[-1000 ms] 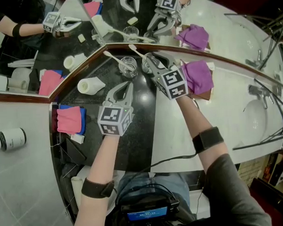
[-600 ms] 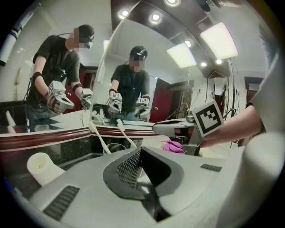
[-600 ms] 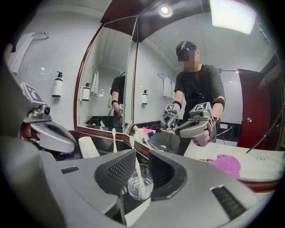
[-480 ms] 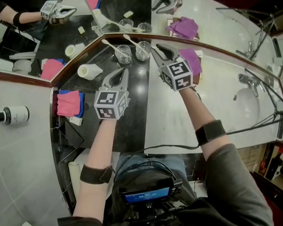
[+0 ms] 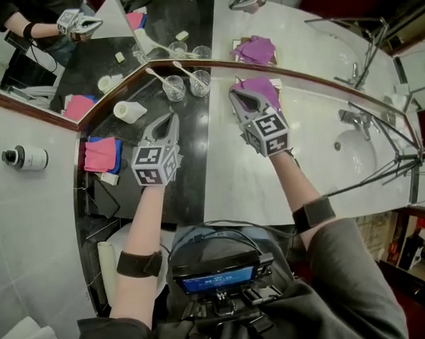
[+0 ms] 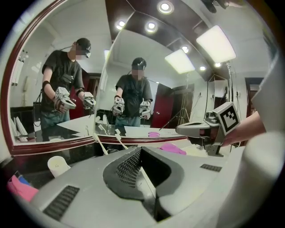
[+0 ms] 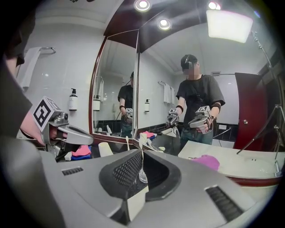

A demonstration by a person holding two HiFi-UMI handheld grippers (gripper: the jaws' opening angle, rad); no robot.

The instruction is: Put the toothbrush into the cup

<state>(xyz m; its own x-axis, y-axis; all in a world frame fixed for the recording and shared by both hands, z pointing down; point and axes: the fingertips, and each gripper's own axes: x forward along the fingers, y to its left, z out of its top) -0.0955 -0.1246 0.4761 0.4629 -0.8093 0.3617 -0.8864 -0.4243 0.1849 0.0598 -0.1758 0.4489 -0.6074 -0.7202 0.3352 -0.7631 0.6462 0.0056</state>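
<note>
Two glass cups stand on the black counter by the mirror, the left cup [image 5: 174, 88] and the right cup [image 5: 199, 82]. A white toothbrush [image 5: 158, 78] leans in the left one and another toothbrush [image 5: 186, 70] in the right one. My left gripper [image 5: 171, 118] hangs short of the cups, shut and empty. My right gripper [image 5: 235, 94] is to the right of the cups, above the white counter. Its jaws have just been closing, with nothing between them. In the right gripper view a cup [image 7: 142, 174] shows beyond the right gripper [image 7: 141, 154].
A purple cloth [image 5: 263, 86] lies just beyond the right gripper. A white tipped cup [image 5: 129, 110] and a pink cloth [image 5: 101, 154] are on the black counter's left. The sink [image 5: 370, 151] with its faucet [image 5: 351, 117] is at the right. The mirror rises behind the cups.
Both grippers have drawn back from the cups toward me and risen. The right gripper's jaws, open at the right cup before, have come together.
</note>
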